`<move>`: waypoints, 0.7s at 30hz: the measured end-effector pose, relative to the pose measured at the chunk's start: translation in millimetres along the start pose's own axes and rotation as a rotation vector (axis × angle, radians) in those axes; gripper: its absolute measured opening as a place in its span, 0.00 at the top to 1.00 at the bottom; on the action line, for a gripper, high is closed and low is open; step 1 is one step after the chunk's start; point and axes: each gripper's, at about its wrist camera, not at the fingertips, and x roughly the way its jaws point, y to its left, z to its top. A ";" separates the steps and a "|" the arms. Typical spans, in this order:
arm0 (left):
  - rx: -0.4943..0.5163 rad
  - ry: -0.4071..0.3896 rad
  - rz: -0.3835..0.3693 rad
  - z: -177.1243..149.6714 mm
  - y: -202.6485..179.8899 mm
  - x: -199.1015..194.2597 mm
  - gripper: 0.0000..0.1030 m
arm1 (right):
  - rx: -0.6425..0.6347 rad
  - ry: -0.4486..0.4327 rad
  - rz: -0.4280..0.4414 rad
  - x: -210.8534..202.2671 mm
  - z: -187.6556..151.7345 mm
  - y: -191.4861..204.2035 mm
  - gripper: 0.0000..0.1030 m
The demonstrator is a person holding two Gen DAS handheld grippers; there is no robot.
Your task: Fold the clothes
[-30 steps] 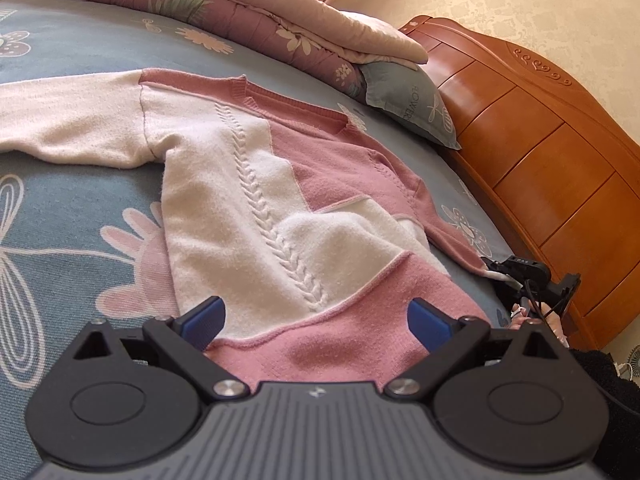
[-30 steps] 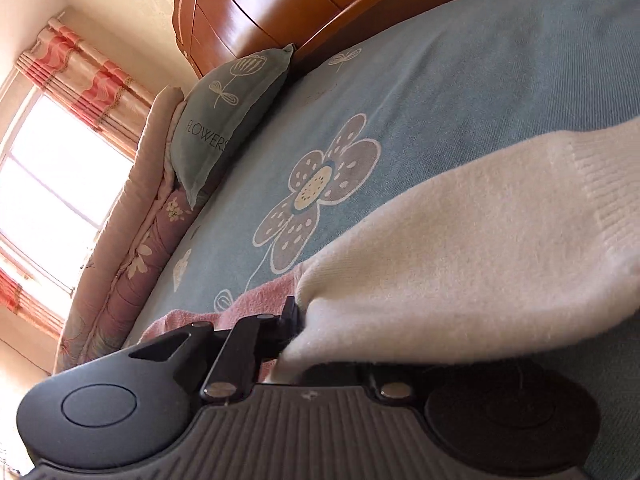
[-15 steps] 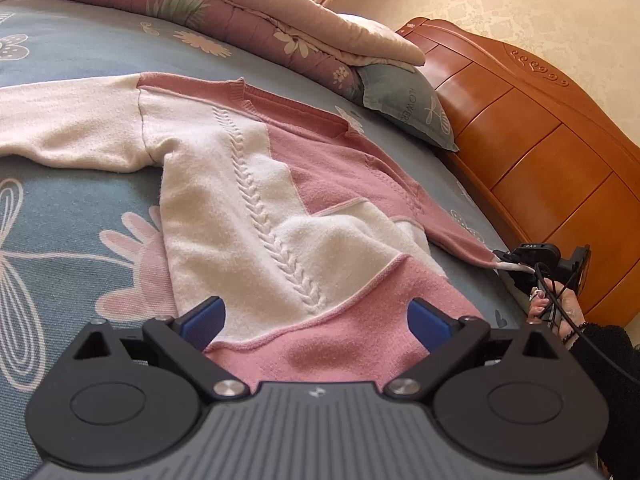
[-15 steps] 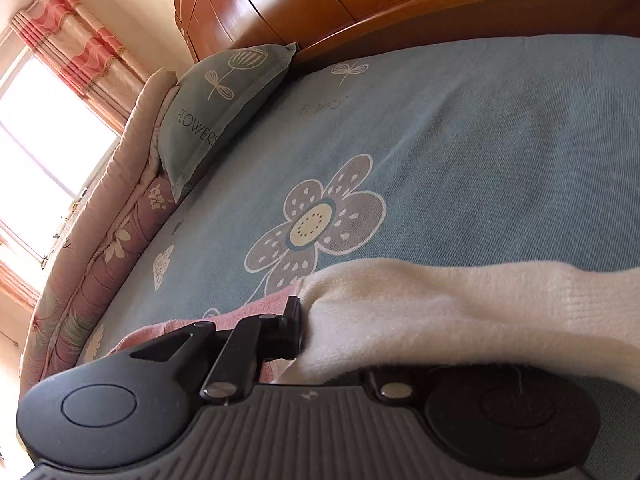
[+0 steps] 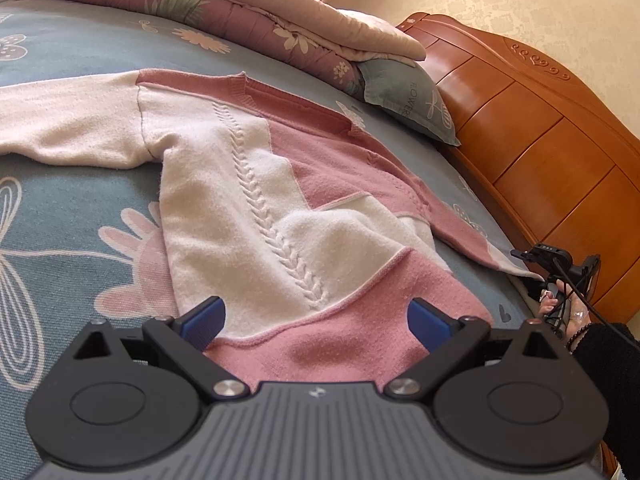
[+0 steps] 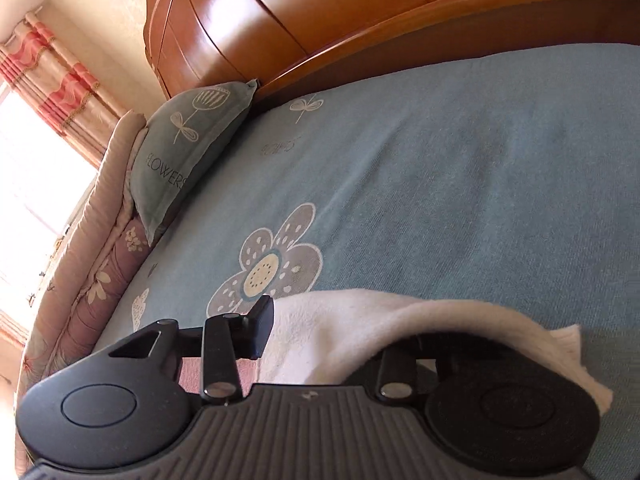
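One sweater [image 5: 256, 216], pink and cream, lay flat on the bed [image 5: 72, 208], long axis running from the hem toward the quilt [image 5: 240, 12]. Left gripper [image 5: 316, 316]: jaws wide, nothing held, hem directly ahead. Right gripper [image 6: 344, 340]: jaws had just been opening; one cream sleeve [image 6: 360, 332] lay draped between them, grip released or releasing. One pillow [image 6: 188, 152] sat by the headboard [image 6: 320, 20]. Two grippers, the right nearer the sleeve.

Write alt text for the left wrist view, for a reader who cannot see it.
A pink and cream knit sweater lies spread on a blue flowered bedspread, its pink hem between the wide-open blue-padded fingers of the left gripper, which do not touch it. At the far right, the right gripper is at the sweater's sleeve end, beside a wooden headboard.
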 end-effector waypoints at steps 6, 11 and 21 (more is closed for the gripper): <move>0.002 0.007 0.007 -0.7 0.0 2.6 0.05 | -0.078 -0.158 -0.146 -34.0 38.4 1.5 0.51; 0.006 0.002 0.012 0.1 -0.6 1.8 0.05 | -0.052 -0.180 -0.251 -52.1 48.7 -16.9 0.48; 0.111 -0.002 0.069 8.2 -6.1 -5.8 0.05 | -0.347 0.108 -0.079 -15.9 6.1 89.6 0.10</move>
